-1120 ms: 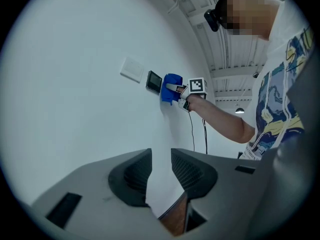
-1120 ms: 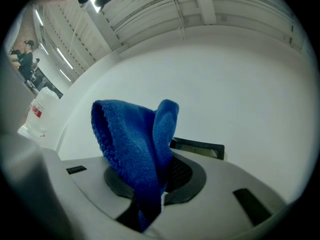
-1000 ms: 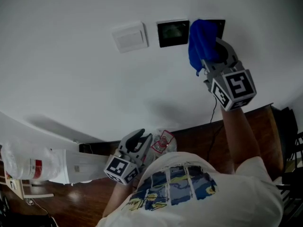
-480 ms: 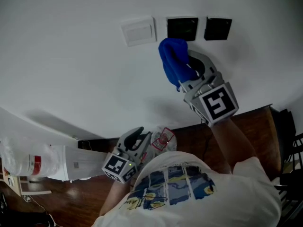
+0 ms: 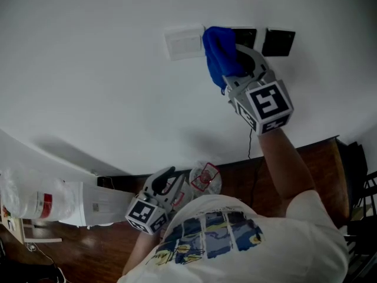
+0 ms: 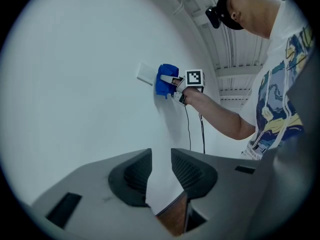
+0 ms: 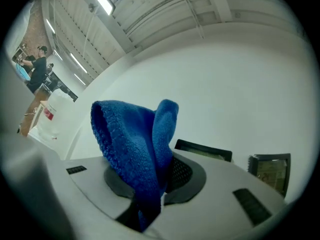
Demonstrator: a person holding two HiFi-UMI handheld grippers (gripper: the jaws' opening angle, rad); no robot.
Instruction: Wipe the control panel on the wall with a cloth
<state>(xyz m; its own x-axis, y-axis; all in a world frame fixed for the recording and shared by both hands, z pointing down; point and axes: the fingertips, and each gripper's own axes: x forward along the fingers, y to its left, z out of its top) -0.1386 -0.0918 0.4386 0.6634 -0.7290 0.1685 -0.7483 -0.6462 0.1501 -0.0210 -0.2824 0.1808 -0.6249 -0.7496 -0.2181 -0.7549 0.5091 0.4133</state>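
My right gripper is raised to the wall and shut on a blue cloth. The cloth presses on the left part of a black control panel, next to a white switch plate. A second black panel to the right is uncovered. In the right gripper view the cloth bulges out of the jaws, with both panels behind it. My left gripper hangs low by my waist. In its own view, the left gripper shows a narrow gap with nothing in it.
A thin black cable runs down the wall below the panels. On the wooden floor stand a white bag with a red label and a small packet. Dark furniture is at the right edge.
The right gripper carried the cloth from the right black panel down and leftward, then up onto the left panel beside the white plate. The left gripper hardly moved.
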